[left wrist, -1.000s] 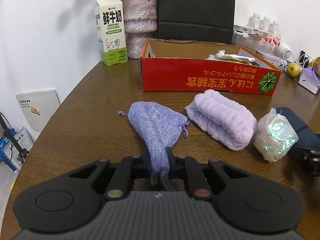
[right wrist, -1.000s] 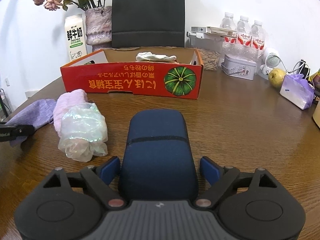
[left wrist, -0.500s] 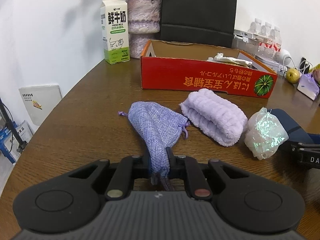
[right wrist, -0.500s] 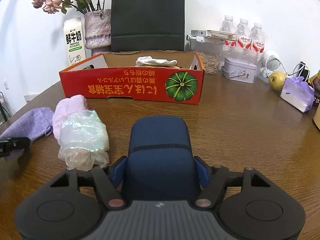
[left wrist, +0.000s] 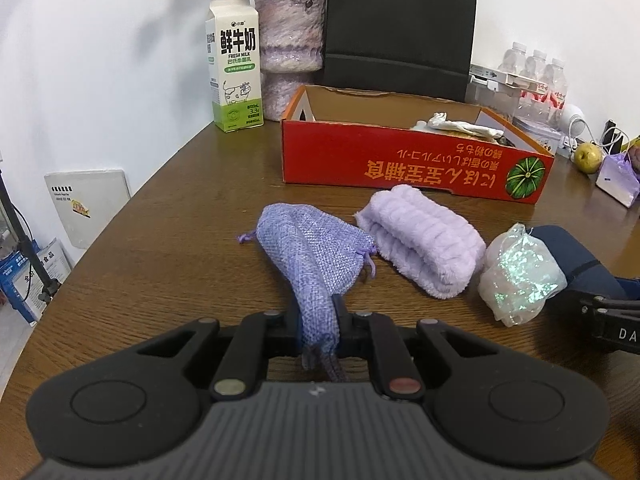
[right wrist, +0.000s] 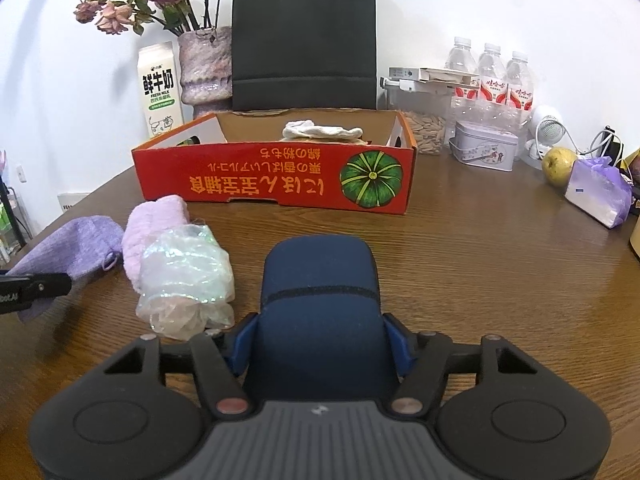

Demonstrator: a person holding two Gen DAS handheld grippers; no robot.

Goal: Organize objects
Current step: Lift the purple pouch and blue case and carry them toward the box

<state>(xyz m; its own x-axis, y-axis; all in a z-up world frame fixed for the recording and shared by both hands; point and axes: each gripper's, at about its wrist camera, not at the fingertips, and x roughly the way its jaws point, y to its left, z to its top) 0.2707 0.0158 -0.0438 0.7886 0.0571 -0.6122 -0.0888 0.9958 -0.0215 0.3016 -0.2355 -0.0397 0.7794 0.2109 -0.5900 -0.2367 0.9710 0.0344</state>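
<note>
My left gripper (left wrist: 318, 320) is shut on the near end of a purple mesh pouch (left wrist: 308, 248), which trails forward onto the wooden table (left wrist: 168, 240). My right gripper (right wrist: 320, 336) is shut on a dark blue case (right wrist: 320, 280), its blue pads pressed against both sides. A lilac rolled towel (left wrist: 420, 240) and an iridescent plastic bag (left wrist: 520, 276) lie between the two. The red cardboard box (right wrist: 276, 178) stands behind them, open, with a white cloth (right wrist: 320, 131) inside. The pouch (right wrist: 76, 244), towel (right wrist: 156, 220) and bag (right wrist: 184, 276) show at the left of the right wrist view.
A milk carton (left wrist: 234, 64), a vase (left wrist: 290, 52) of dried flowers and a black paper bag (left wrist: 396, 28) stand behind the box. Water bottles (right wrist: 492, 80), a tin (right wrist: 484, 148), a pear (right wrist: 560, 160) and a purple packet (right wrist: 598, 194) crowd the far right. The table edge curves at left.
My right gripper's pads have closed in onto the sides of the blue case. Both views have risen slightly. My left gripper keeps its hold on the pouch.
</note>
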